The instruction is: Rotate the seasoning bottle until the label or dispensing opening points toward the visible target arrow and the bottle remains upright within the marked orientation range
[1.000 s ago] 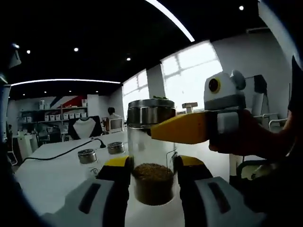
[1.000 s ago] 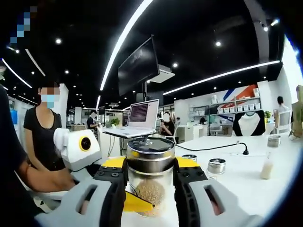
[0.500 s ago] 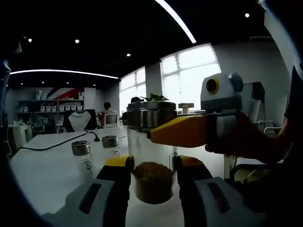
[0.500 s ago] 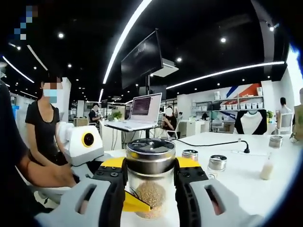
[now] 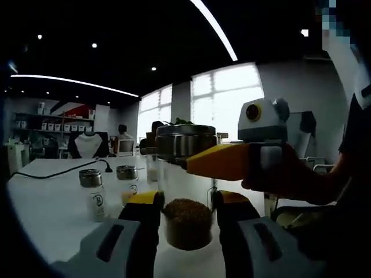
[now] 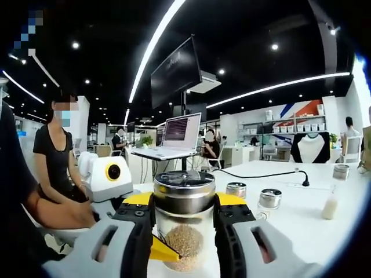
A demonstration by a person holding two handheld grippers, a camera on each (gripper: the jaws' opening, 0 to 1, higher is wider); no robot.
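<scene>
Two grippers held one seasoning bottle. We logged it upright over the white table, glass body a third full of brown granules, steel cap on top. We found the left gripper pinching the lower body, jaws pressed to both sides. We found the right gripper pinching the steel cap, its yellow jaw crossing the left gripper view from the right. We counted two smaller steel-capped jars standing farther left, well apart from the bottle, beside a black cable. We noted an open laptop on a far stand.
</scene>
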